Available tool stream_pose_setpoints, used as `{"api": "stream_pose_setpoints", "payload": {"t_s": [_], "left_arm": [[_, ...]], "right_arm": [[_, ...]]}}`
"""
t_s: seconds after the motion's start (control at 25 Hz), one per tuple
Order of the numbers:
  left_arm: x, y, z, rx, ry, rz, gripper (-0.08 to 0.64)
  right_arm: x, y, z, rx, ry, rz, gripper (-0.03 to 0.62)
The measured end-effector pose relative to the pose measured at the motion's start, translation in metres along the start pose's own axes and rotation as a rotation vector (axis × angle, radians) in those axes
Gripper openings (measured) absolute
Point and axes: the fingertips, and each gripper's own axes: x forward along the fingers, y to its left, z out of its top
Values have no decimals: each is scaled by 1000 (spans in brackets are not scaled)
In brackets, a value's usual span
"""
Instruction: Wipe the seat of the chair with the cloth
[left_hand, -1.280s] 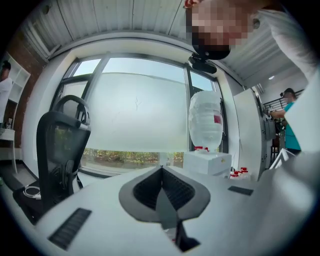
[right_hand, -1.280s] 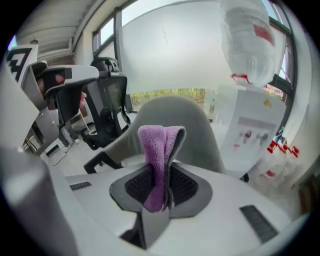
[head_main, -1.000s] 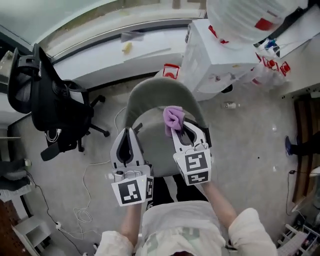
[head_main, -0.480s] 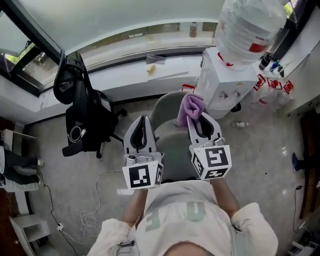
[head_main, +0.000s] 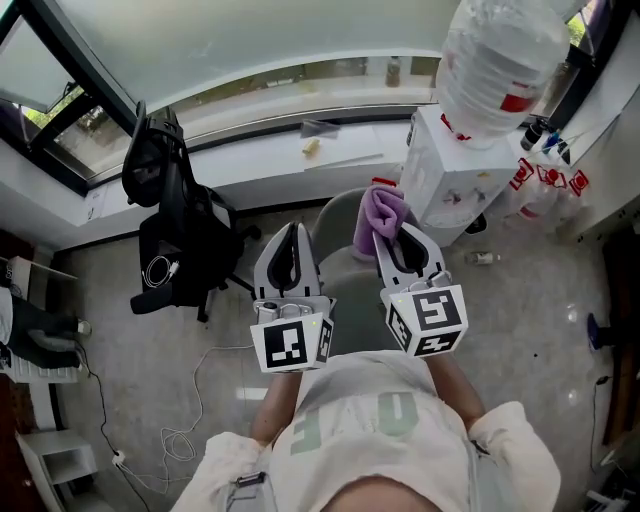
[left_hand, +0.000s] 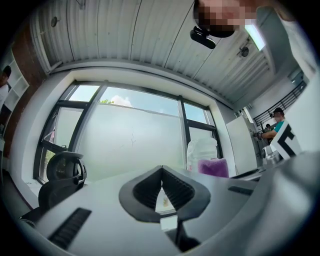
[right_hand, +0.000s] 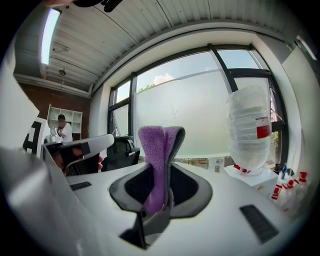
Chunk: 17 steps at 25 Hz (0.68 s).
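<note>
Holding the purple cloth clamped in our right gripper above the grey chair seat at frame centre, we should lower it flat and sweep, keeping our closed, empty left gripper clear.

Under you lies a grey speckled floor with a white cable looping across it. To your left a black office chair stands near the long white windowsill. Above the sill runs a wide window of frosted glass in dark frames, bright with daylight. On your right a white water dispenser carries a big clear bottle. Overhead you have a pale ribbed ceiling with a strip light. A brick wall with white shelves closes one side.
</note>
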Motion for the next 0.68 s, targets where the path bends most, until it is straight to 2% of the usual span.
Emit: {"api": "stream_pose_setpoints", "payload": {"t_s": [0.68], "left_arm": [[-17, 6, 0, -45, -13, 21, 12]], "right_arm": [[-15, 17, 5, -65, 14, 23, 91]]}}
